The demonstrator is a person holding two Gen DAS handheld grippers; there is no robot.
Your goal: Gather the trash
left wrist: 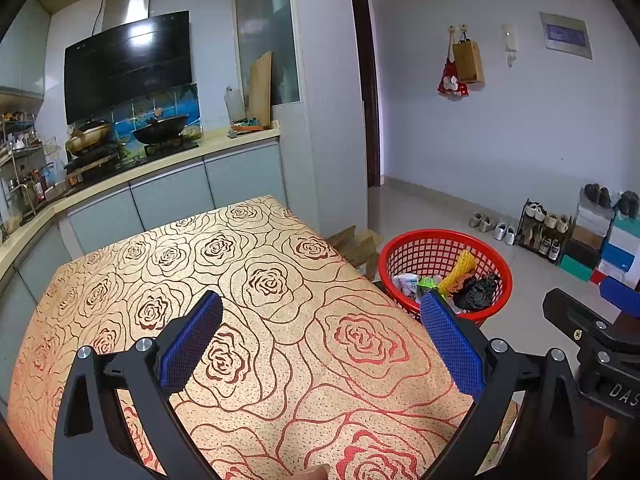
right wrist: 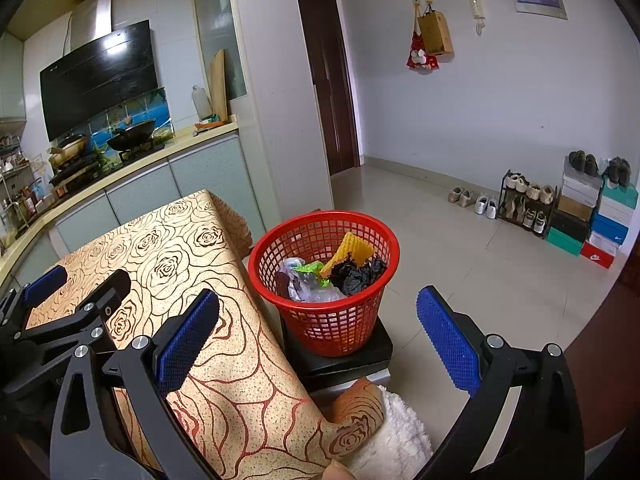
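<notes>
The table (left wrist: 248, 280) fills the left wrist view, draped in a gold cloth with a red rose pattern, its top bare between the fingers. Off its right edge sits the red mesh basket (right wrist: 324, 280), standing on a dark stool (right wrist: 340, 356) that touches the table's side. Both grippers hang over the near end of the table, and both are spread wide with nothing between the blue pads: the left gripper (left wrist: 320, 340) above the cloth, the right gripper (right wrist: 320, 336) straddling the table's right edge, its left finger over the cloth and its right finger out over the floor (right wrist: 460, 248). Each gripper shows at the margin of the other's view.

And there's the trash, down inside the basket: a crumpled black bag (right wrist: 356, 274) against the right wall, a yellow foam net (right wrist: 352, 250) sticking up behind it, a scrap of green wrapper (right wrist: 308, 268) beside that, and clear and white plastic (right wrist: 316, 292) heaped at the near side. A white fluffy cloth (right wrist: 392, 436) pokes out under the table's near right corner.
</notes>
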